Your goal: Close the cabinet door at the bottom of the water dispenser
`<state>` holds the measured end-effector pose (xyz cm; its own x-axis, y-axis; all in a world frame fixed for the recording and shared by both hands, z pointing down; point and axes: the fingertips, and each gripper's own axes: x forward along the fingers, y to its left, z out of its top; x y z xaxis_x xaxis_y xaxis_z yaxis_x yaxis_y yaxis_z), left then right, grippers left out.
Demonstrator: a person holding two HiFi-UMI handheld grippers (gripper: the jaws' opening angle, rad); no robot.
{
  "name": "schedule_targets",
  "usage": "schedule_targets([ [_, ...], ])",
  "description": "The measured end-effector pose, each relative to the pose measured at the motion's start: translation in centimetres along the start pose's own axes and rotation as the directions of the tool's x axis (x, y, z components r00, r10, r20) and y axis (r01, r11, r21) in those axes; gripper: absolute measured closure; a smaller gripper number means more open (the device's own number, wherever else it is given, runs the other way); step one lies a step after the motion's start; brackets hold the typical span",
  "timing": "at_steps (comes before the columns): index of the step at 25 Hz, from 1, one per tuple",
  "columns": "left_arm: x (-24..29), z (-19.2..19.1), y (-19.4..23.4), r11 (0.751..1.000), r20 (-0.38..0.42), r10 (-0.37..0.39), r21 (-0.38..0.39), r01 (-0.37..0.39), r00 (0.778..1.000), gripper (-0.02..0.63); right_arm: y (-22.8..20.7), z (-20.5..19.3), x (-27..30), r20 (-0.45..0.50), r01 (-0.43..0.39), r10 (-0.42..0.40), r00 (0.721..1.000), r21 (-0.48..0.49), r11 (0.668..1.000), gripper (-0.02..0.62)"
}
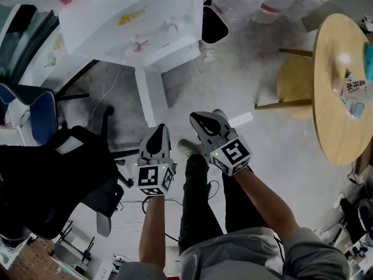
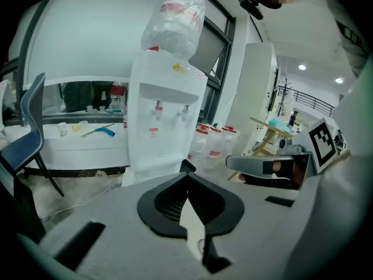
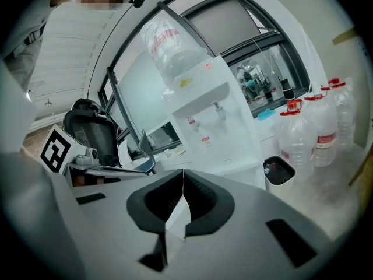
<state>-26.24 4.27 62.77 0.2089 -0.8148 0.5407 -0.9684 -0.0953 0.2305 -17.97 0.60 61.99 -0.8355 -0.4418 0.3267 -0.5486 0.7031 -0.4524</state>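
Both the left tongs point(image 2: 186, 179) and the right tongs point(image 3: 183, 177) are shut and hold nothing. Ahead of them, the water dispenser point(image 1: 134, 16) has its cabinet door point(image 1: 150, 98) open. It looks light and stiff, so push its flat side.

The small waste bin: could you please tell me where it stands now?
In the right gripper view the waste bin stands on the floor just right of the water dispenser, between it and the row of water bottles.
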Motion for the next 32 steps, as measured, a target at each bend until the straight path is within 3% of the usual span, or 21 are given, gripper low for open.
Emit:
schedule_targets([
  [13, 1.7, -6.9, 5.3, 0.999, -0.08, 0.031, 0.029, -0.028, 0.996, 0.59, -0.6, -4.5, 1.9, 0.014, 0.041, -0.042, 0.999, 0.036, 0.999, 0.584],
  [19, 3.8, -10.6, 8.5, 0.998, -0.118, 0.061, -0.021, -0.063, 0.991, 0.495, -1.9, -6.8, 2.9, 0.026, 0.067, -0.068, 0.997, 0.051, 0.996, 0.584],
  [32, 8.4, -18.2, 14.3, 0.992, -0.265, 0.048, -0.099, -0.077, 0.963, 0.272, -3.6, -11.0, 3.1, -0.002, 0.123, -0.123, 0.992, 0.097, 0.988, 0.584],
])
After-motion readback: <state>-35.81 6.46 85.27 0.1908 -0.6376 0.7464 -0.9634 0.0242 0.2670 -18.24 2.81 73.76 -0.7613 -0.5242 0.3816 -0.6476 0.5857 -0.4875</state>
